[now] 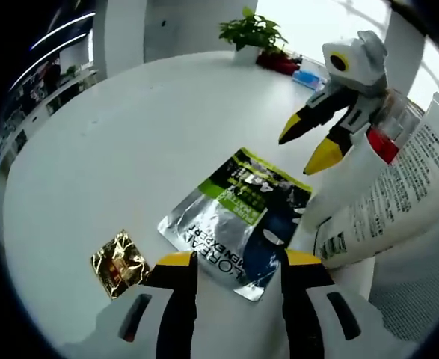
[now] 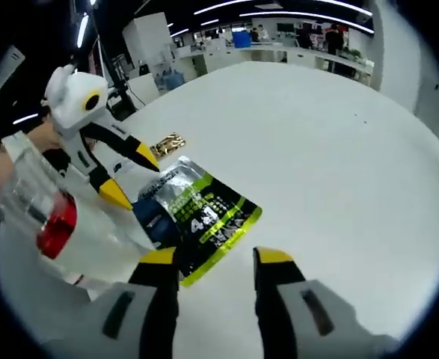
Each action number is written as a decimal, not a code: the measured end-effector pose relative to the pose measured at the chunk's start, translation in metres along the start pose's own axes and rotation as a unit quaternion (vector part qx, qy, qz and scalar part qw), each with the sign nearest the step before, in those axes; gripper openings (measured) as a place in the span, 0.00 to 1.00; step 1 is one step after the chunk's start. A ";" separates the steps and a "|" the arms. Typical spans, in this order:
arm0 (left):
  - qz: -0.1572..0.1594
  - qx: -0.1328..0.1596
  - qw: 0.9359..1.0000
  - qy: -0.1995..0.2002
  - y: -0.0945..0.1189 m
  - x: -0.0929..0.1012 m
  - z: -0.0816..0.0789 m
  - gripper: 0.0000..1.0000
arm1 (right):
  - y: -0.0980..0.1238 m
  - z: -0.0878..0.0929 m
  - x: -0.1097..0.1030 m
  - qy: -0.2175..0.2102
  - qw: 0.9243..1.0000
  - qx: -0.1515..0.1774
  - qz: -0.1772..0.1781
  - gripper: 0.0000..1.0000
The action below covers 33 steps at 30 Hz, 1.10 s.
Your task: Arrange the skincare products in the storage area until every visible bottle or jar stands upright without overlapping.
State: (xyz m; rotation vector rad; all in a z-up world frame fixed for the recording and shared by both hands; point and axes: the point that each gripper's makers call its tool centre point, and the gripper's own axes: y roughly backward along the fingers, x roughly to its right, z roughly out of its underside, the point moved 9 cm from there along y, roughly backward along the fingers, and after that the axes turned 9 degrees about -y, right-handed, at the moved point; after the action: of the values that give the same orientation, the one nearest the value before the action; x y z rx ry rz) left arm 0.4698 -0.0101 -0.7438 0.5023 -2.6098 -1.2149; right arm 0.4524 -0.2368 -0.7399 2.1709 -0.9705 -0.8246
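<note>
Potted plant on white table

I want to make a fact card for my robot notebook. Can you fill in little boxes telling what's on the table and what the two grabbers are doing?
table: white and round
flat packet: silver, green and blue sachet lying flat
small packet: gold foil square beside the sachet, not touching it
tube: big white tube with a red band, leaning over
plant: green plant at the table's far edge
left gripper: jaws apart, holding nothing
right gripper: jaws apart, holding nothing
</note>
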 end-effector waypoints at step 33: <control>-0.023 -0.033 0.997 -0.062 -0.011 -0.002 0.003 0.35 | -0.022 0.001 0.014 -0.122 0.991 0.028 -0.052 0.33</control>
State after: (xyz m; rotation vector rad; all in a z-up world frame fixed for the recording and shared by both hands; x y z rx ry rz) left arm 0.4732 -0.0142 -0.7543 0.4918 -2.6628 -1.3844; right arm 0.4683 -0.2368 -0.7607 2.2204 -1.0150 -1.1473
